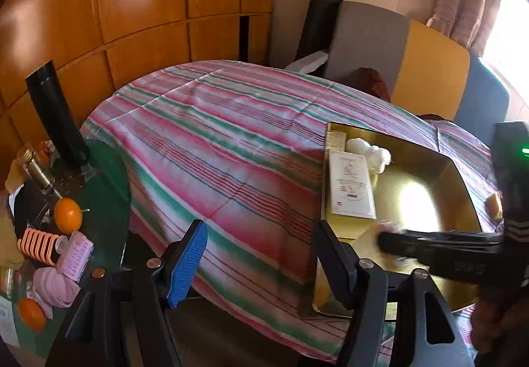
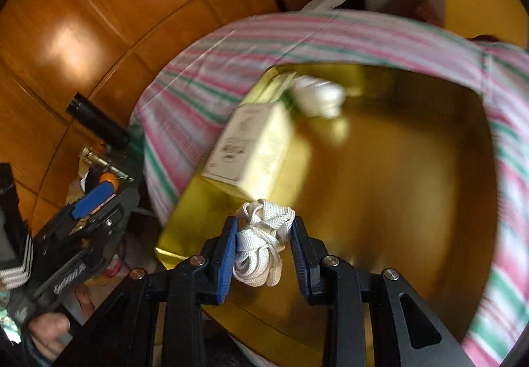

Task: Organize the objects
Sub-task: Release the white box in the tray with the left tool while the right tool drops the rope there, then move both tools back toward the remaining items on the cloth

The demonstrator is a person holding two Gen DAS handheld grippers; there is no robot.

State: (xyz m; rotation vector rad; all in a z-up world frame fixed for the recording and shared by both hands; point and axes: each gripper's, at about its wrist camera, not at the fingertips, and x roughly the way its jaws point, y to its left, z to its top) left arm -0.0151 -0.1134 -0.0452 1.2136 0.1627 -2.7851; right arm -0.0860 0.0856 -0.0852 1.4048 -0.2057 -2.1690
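My right gripper is shut on a bundle of white flat cord and hangs over the near corner of an open gold box. Inside the box lie a white printed carton and a white fluffy wad. In the left wrist view the gold box sits on the striped cloth at the right, with the carton and the wad in its far left part. The right gripper reaches over its near edge, blurred. My left gripper stands open and empty over the cloth, left of the box.
A pink, green and white striped cloth covers the table. A low green side table at the left holds two oranges, an orange rack, pink items, a jar and a black tube. Wooden panels stand behind.
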